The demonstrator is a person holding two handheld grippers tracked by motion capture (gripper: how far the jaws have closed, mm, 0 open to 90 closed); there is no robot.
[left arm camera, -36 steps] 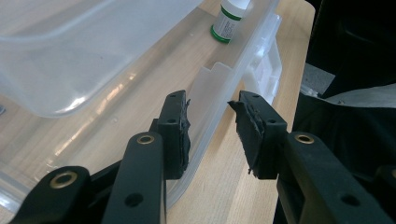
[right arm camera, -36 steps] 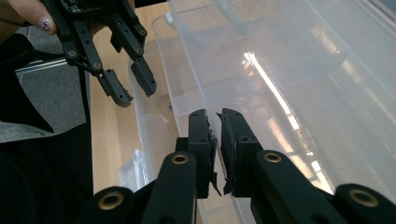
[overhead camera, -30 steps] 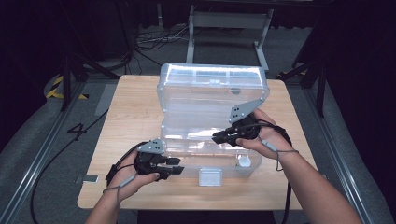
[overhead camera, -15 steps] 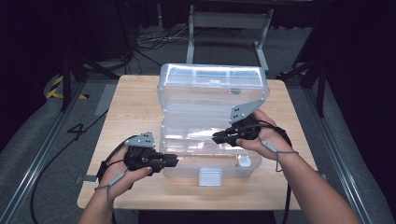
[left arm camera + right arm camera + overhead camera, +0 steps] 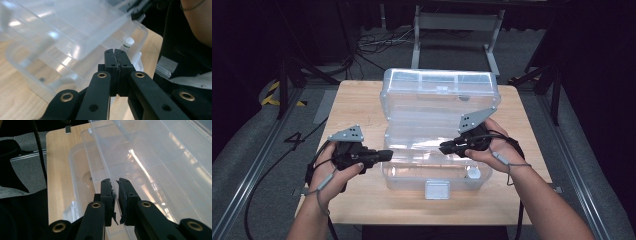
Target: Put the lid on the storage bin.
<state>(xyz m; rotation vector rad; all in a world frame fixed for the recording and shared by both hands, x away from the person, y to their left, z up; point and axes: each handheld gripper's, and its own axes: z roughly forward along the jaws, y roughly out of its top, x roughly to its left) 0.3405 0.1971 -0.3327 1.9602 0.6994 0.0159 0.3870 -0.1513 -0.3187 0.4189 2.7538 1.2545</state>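
A clear plastic box stands on the wooden table with its lid raised partway. My right gripper is shut on the lid's front edge; in the right gripper view that clear rim runs down into the narrow gap between the jaws. My left gripper hovers at the box's left side. Its jaws have just been closing and now meet with nothing between them. A small white cap lies in the base's front right corner.
A square clear latch tab sticks out from the box's front, near the table's front edge. Bare table lies left and right of the box. A metal frame stands on the floor beyond the table, and cables trail from both grippers.
My left gripper has drawn back from the box's front to its left side, risen, and closed its jaws. The right gripper and the lid have stayed put.
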